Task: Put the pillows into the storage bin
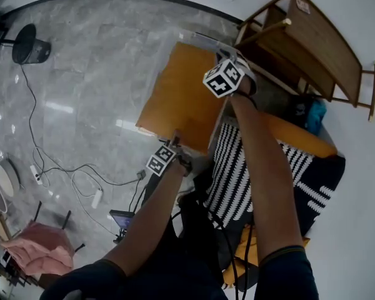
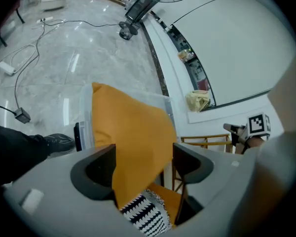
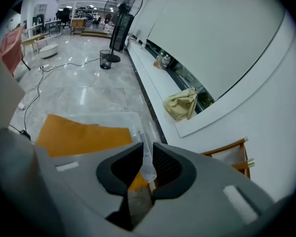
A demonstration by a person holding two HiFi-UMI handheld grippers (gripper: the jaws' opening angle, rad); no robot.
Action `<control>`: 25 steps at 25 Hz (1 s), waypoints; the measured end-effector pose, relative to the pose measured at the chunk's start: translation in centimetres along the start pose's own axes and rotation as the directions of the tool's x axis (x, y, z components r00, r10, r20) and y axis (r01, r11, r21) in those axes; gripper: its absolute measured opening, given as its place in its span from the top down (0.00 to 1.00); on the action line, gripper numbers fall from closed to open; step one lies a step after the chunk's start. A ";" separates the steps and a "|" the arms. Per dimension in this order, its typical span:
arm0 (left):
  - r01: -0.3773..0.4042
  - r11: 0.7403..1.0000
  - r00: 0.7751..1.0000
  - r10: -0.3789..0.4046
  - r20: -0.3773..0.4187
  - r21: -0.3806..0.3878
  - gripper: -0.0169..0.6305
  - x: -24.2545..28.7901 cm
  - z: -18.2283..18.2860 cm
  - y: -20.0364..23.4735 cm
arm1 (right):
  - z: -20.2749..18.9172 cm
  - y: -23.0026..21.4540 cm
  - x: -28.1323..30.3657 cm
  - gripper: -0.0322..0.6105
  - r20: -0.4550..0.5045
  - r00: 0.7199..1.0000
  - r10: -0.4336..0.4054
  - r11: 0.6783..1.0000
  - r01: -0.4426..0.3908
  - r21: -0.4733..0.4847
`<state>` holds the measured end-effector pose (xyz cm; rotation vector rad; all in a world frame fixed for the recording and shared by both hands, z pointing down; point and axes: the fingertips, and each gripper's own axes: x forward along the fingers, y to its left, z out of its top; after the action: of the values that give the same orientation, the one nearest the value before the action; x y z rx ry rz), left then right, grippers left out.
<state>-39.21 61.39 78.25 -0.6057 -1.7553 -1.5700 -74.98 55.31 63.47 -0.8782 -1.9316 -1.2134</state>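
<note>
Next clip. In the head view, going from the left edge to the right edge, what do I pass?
Pink cloth → left gripper → right gripper → wooden furniture. The orange pillow and striped pillow overlap the grippers, so they are left out.

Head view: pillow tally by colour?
Orange: 2, the front orange pillow over the storage bin and the back orange pillow
Black and white: 2, the striped pillow and the black pillow
Total: 4
An orange patch low by the arm is too hidden to count.
</note>
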 end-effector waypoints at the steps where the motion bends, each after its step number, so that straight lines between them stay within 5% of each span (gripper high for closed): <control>1: 0.021 1.000 1.000 -0.021 -0.004 0.005 0.43 0.2 0.1 -0.8 | -0.3 0.3 0.0 0.88 -0.008 1.000 0.005 1.000 -0.005 0.010; 8: 0.215 0.970 0.977 -0.215 -0.010 0.114 0.46 0.0 3.3 -8.6 | -3.4 1.8 -3.8 0.88 0.017 1.000 0.017 0.981 -0.020 0.191; 17: 0.432 0.841 0.899 -0.432 -0.074 0.326 0.49 -2.5 4.3 -22.6 | -8.4 -0.9 -13.2 0.88 0.054 0.996 -0.073 0.886 0.040 0.462; 20: 0.519 0.734 0.849 -0.501 -0.168 0.438 0.50 -4.6 1.8 -27.2 | -10.1 -2.6 -17.7 0.88 0.089 0.988 -0.130 0.830 0.059 0.555; 23: 0.602 0.575 0.787 -0.546 -0.288 0.554 0.52 -6.9 -2.0 -32.0 | -13.3 -4.2 -23.0 0.88 0.101 0.974 -0.204 0.747 0.088 0.659; 25: 0.665 0.445 0.726 -0.572 -0.381 0.600 0.55 -8.7 -5.4 -36.0 | -15.9 -5.4 -26.8 0.88 0.095 0.959 -0.265 0.685 0.118 0.719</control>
<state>-59.11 51.35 48.22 0.6085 -2.4202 -1.1077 -61.91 33.90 44.26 -0.3791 -2.4300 -0.3802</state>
